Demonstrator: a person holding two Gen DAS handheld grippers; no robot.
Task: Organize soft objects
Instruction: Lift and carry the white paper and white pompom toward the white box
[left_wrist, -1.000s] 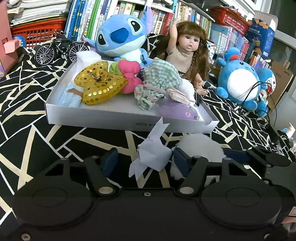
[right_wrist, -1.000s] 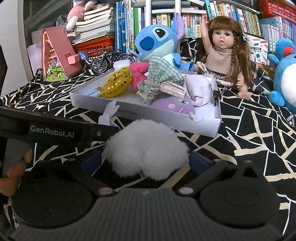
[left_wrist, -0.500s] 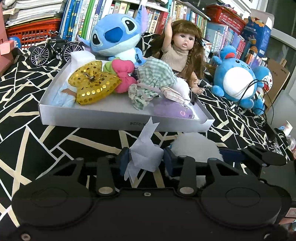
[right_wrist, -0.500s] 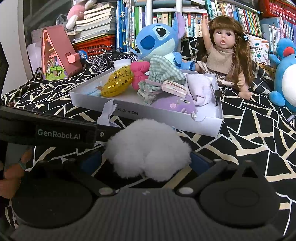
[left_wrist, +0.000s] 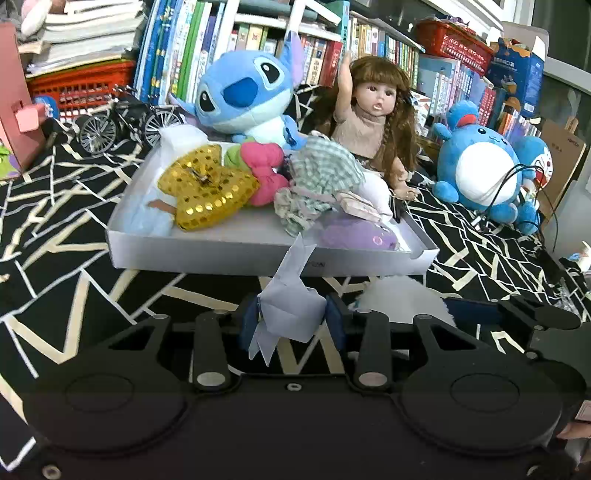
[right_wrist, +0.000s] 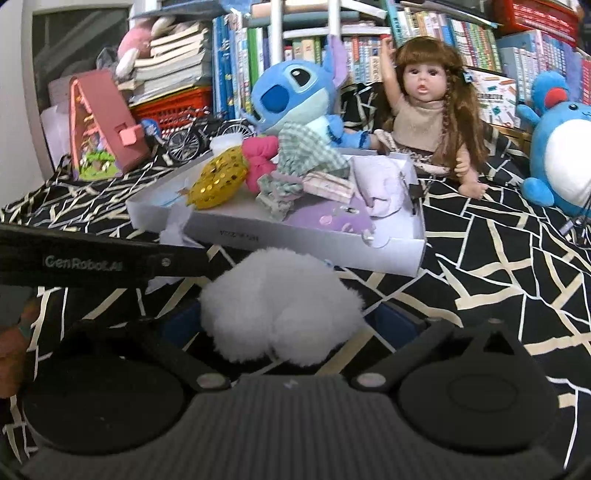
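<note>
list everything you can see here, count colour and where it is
pale folded cloth scrap: 1, pale lilac-white, between left claw pads
white fluffy pom-pom: 1, white, between right claw pads
shallow cardboard tray: 1, white, on patterned cloth
gold sequin bow: 1, gold, in tray
pink fabric bow: 1, pink, in tray
blue alien plush: 1, blue, behind tray
long-haired doll: 1, brown hair, behind tray
left claw: 1, black
right claw: 1, black

"GenRobot.AI" on the left gripper's black arm (right_wrist: 99, 258), tray (right_wrist: 295, 240) wall print too blurred to read
</note>
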